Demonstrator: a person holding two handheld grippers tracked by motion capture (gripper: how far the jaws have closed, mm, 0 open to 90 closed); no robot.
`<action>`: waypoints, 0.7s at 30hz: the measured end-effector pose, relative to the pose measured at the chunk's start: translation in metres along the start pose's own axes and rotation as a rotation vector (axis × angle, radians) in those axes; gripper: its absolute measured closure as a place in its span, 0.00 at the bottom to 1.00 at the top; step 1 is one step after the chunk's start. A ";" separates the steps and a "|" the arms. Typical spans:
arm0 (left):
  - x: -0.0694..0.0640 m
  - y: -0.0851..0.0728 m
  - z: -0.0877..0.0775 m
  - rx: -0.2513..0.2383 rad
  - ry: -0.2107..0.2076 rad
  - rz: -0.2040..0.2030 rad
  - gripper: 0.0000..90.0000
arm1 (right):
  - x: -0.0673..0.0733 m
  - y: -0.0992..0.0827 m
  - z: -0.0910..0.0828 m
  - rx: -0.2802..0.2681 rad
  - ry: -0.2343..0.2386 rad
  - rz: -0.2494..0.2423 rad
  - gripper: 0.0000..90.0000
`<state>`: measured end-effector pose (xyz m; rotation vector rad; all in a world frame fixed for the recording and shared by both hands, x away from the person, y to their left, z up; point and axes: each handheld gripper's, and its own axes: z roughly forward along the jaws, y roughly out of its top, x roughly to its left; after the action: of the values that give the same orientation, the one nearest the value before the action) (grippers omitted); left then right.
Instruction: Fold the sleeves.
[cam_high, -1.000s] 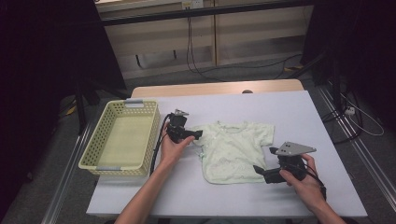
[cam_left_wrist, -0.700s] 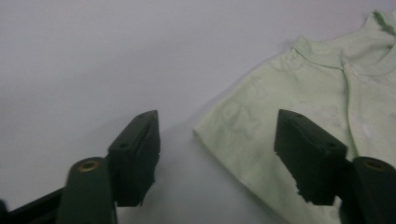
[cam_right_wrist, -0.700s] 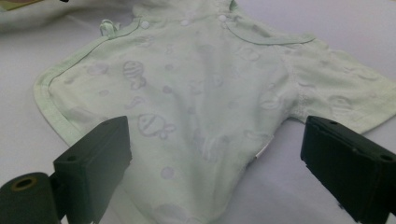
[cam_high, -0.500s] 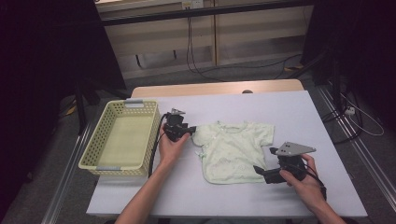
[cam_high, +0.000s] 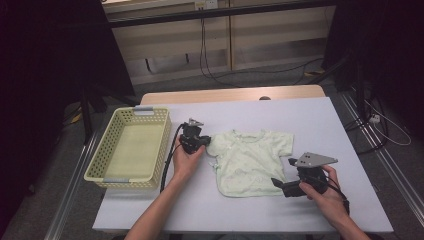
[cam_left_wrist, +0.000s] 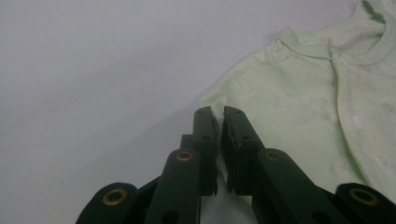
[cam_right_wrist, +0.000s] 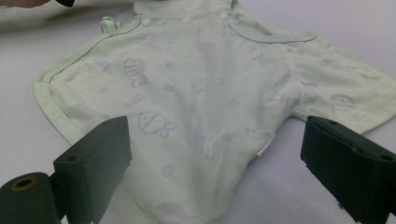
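Observation:
A small pale green baby shirt (cam_high: 250, 160) lies flat on the table, neck toward the far side. My left gripper (cam_high: 206, 142) sits at its left sleeve. In the left gripper view the jaws (cam_left_wrist: 218, 116) have just been closing and now pinch the sleeve's edge (cam_left_wrist: 215, 113); the rest of the shirt (cam_left_wrist: 303, 102) spreads to the right. My right gripper (cam_high: 277, 184) rests at the shirt's near right hem, open. In the right gripper view its jaws (cam_right_wrist: 215, 128) stand wide apart on either side of the lower body of the shirt (cam_right_wrist: 201, 84), not pressing it.
A cream plastic basket (cam_high: 102, 150) stands on the left part of the pale table (cam_high: 310, 120), close beside my left hand. A black cable (cam_high: 167, 165) trails from the left gripper toward the near edge. Bare tabletop lies behind and to the right of the shirt.
The left gripper's jaws have come together on the edge of the shirt's left sleeve. Both hands and the shirt have stayed where they were.

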<state>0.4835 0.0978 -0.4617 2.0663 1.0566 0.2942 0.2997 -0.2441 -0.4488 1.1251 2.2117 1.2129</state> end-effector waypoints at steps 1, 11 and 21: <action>0.000 -0.001 0.000 -0.002 -0.003 -0.009 0.95 | 0.000 0.000 0.000 0.001 0.000 0.000 0.09; 0.004 -0.001 -0.005 -0.015 0.018 -0.035 0.98 | -0.001 -0.001 -0.001 -0.003 0.001 0.001 0.09; 0.005 0.002 -0.016 -0.040 -0.001 -0.025 0.98 | 0.000 0.000 -0.001 -0.004 -0.001 0.003 0.09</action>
<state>0.4796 0.1097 -0.4501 2.0159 1.0666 0.2994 0.2991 -0.2450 -0.4485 1.1277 2.2071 1.2171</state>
